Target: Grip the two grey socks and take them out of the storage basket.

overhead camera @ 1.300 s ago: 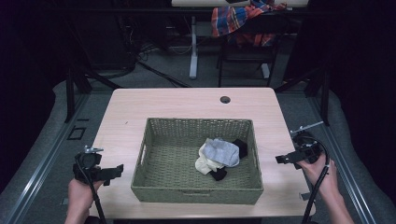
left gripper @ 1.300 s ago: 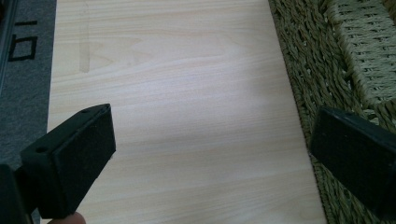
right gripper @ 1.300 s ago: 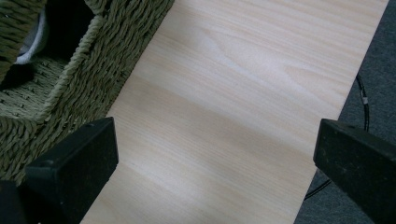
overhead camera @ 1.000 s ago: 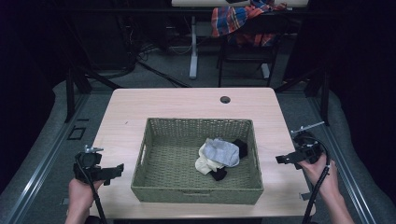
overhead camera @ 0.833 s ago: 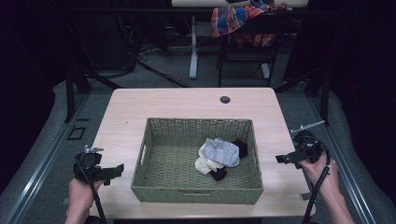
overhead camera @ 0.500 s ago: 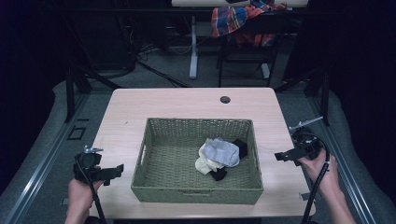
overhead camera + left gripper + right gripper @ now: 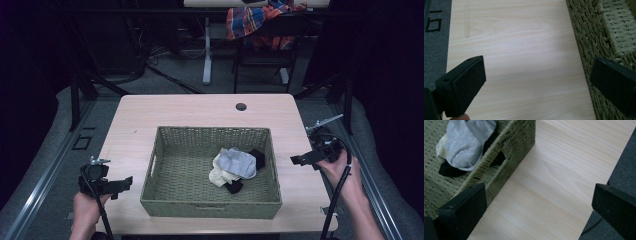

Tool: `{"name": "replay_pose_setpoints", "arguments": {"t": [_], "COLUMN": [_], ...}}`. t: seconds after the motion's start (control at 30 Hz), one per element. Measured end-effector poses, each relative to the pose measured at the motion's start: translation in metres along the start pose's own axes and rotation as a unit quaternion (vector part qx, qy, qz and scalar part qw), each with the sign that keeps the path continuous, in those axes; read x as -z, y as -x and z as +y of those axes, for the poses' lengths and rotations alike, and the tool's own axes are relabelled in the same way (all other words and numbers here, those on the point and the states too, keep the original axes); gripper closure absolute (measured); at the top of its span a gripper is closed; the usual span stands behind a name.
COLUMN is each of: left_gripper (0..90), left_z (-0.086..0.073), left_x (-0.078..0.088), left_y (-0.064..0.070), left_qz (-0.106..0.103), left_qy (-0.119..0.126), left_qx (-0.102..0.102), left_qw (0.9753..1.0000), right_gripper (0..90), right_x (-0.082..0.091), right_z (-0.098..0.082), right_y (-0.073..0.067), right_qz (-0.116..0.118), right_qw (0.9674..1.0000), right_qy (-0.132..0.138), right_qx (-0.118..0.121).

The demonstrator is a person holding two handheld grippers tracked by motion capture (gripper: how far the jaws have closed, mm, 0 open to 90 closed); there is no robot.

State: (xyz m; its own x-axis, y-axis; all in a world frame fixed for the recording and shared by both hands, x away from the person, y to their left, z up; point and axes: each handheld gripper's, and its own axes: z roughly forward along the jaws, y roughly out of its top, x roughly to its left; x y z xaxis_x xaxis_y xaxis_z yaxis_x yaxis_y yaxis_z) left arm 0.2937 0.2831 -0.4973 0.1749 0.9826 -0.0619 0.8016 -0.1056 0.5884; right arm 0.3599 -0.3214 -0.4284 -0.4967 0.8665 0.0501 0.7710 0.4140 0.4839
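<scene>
While socks sit piled in basket, left gripper and right gripper gape wide, empty, either side; nothing grabbed yet.

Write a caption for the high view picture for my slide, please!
Two open tools, left and right, flank a woven basket of socks.

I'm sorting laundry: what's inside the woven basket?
In the woven basket lies a small pile: a grey sock on top, over a cream piece and black pieces. What lies under the grey sock is covered.
</scene>
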Motion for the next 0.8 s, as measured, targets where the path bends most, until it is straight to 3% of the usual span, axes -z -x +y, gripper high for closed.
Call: {"name": "replay_pose_setpoints", "arguments": {"t": [0.47, 0.6, 0.8], "left_gripper": [0.6, 0.7, 0.7], "left_z": [-0.001, -0.001, -0.001], "left_x": [0.0, 0.0, 0.0], "left_y": [0.002, 0.002, 0.002], "left_qz": [-0.001, -0.001, -0.002], "left_qy": [0.0, 0.0, -0.001], "left_qx": [-0.001, -0.001, -0.003], "left_qw": [1.0, 1.0, 1.0], "right_gripper": [0.3, 0.3, 0.7], "right_x": [0.014, 0.014, 0.008], "right_z": [0.03, 0.04, 0.055], "right_y": [-0.025, -0.034, -0.049], "right_qz": [0.011, 0.013, 0.02], "right_qw": [0.9989, 0.9984, 0.9966], "right_qy": [0.0, 0.004, -0.013], "right_qx": [0.045, 0.056, 0.079]}}
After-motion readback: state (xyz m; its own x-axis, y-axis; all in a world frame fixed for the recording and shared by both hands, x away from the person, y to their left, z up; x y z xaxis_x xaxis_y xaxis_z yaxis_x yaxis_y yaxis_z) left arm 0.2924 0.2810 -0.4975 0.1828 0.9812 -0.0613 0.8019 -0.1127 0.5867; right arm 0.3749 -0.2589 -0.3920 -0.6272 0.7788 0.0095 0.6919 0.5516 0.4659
